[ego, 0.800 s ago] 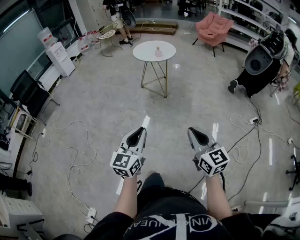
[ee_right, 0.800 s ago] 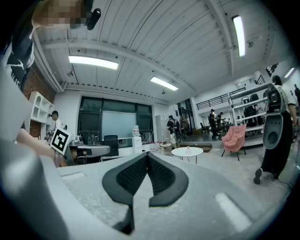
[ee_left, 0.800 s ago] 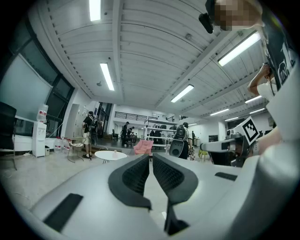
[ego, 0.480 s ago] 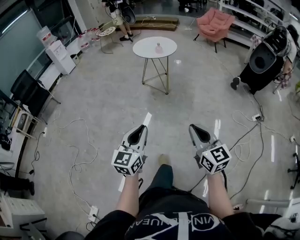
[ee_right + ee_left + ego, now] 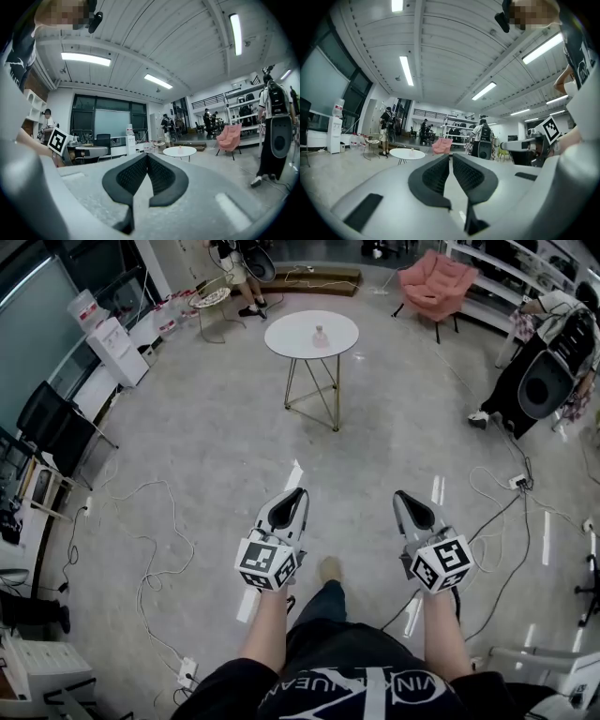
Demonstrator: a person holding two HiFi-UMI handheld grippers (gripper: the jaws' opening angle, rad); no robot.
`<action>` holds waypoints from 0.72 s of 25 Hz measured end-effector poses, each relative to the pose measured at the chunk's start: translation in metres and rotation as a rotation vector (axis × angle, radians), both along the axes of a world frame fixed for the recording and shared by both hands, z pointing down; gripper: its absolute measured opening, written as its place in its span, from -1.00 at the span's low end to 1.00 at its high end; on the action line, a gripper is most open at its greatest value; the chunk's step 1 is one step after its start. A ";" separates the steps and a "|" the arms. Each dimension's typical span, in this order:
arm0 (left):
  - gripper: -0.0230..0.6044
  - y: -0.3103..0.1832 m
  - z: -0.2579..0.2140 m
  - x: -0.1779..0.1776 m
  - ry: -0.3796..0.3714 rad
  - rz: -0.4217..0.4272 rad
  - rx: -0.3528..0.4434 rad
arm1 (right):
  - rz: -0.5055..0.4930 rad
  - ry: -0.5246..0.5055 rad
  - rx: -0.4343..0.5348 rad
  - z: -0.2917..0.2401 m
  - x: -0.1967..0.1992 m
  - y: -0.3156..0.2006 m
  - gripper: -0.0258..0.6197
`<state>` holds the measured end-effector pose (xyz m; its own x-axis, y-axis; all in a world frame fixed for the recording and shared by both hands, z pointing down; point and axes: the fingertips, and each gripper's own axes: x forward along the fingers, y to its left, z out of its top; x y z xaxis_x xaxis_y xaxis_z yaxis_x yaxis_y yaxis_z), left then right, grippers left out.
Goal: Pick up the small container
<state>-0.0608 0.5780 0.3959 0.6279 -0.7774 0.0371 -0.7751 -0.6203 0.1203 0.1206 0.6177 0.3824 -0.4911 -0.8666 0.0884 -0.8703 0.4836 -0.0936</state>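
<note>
– While you stand far from the round table (image 5: 286, 334), is anything done?
– No. Your left gripper (image 5: 293, 500) and right gripper (image 5: 407, 503) are pressed together, empty; the small container (image 5: 320, 336), perhaps pink, stands there.

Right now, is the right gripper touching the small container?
Apart. Head view: the right gripper sits near the person, with open floor between it and the small container on the white table.

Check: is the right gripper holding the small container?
No, the right gripper is shut and empty; the small container stands on the round table ahead.
</note>
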 end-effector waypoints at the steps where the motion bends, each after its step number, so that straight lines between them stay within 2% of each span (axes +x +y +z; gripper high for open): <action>1: -0.83 -0.008 0.001 0.003 0.001 0.003 -0.006 | 0.004 -0.003 -0.004 0.000 0.003 -0.009 -0.90; 9: -0.83 -0.078 0.013 0.007 -0.013 0.011 -0.056 | 0.016 -0.027 -0.048 0.009 0.011 -0.076 -0.90; 18: -0.83 -0.169 0.011 0.011 -0.002 0.028 -0.065 | 0.034 -0.034 -0.080 0.013 0.020 -0.161 -0.90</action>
<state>-0.0496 0.4090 0.4074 0.6494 -0.7554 0.0876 -0.7577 -0.6328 0.1597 0.1406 0.4568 0.3956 -0.4651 -0.8738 0.1417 -0.8819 0.4435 -0.1600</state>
